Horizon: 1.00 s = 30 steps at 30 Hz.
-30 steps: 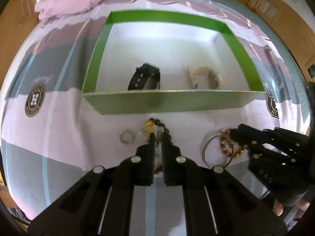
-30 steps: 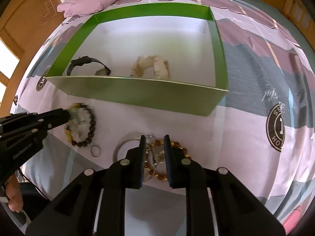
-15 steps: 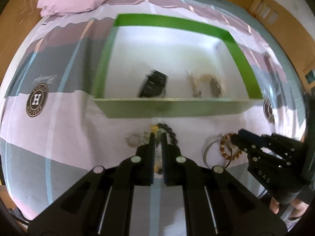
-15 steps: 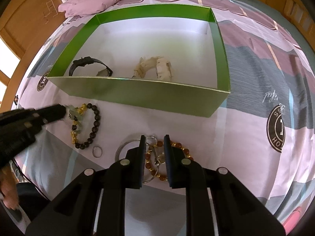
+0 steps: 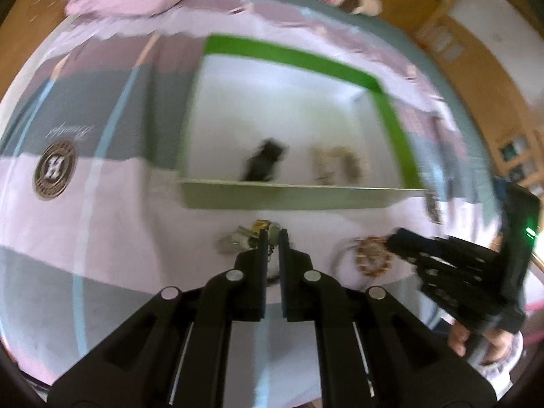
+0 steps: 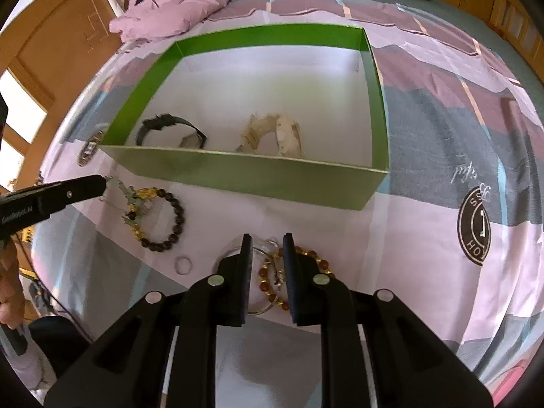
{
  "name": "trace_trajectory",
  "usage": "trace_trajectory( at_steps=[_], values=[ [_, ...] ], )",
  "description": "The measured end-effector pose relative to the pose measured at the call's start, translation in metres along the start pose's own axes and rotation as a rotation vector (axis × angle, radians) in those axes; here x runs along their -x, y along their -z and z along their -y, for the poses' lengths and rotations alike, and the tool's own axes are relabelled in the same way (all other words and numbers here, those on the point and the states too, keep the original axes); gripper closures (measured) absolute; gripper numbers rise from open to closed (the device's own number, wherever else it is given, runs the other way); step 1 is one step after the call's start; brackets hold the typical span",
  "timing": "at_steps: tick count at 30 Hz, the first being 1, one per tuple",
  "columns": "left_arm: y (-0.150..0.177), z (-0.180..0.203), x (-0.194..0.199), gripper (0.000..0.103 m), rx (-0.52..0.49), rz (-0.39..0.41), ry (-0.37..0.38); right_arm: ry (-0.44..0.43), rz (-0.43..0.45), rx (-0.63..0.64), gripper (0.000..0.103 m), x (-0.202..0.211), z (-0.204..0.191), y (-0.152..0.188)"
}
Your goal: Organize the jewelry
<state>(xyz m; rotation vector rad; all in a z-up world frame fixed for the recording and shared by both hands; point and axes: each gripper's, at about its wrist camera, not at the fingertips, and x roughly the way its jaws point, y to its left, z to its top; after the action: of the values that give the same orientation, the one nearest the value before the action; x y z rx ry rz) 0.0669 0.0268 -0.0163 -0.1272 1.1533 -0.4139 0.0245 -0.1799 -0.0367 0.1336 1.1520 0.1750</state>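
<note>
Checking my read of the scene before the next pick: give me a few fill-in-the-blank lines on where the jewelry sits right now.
1. The green box holds ___ watches.
2. In the right wrist view, the black watch lies to the ___ of the cream watch.
3. The small ring lies ___ the box, on the bedspread near the dark bead bracelet.

Missing words: two; left; outside

Dark bead bracelet [image 6: 159, 219] on bedsheet, amber bracelet [image 6: 272, 277] beside, green box [image 6: 258, 176]
</note>
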Motion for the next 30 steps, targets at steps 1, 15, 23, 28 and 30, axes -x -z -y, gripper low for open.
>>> trace_trajectory(
  at_steps=[1, 15, 23, 28, 30],
  values=[
    [0.001, 0.005, 0.004, 0.098, -0.013, 0.012, 0.019, -0.014, 0.006, -0.004, 0.085, 0.003, 0.001, -0.001],
    [0.009, 0.046, 0.030, 0.097, -0.120, 0.100, 0.202, -0.064, 0.070, -0.004, 0.085, 0.027, 0.001, -0.007],
    [0.006, 0.033, 0.018, 0.098, -0.066, 0.067, 0.171, -0.056, 0.059, -0.004, 0.085, 0.021, -0.001, -0.006],
    [0.005, 0.030, 0.018, 0.098, -0.042, 0.066, 0.154, 0.005, 0.042, 0.063, 0.059, -0.004, -0.019, -0.010],
    [0.006, 0.028, 0.018, 0.098, -0.041, 0.068, 0.141, 0.031, 0.002, 0.134, 0.059, -0.024, -0.035, -0.012]
  ],
)
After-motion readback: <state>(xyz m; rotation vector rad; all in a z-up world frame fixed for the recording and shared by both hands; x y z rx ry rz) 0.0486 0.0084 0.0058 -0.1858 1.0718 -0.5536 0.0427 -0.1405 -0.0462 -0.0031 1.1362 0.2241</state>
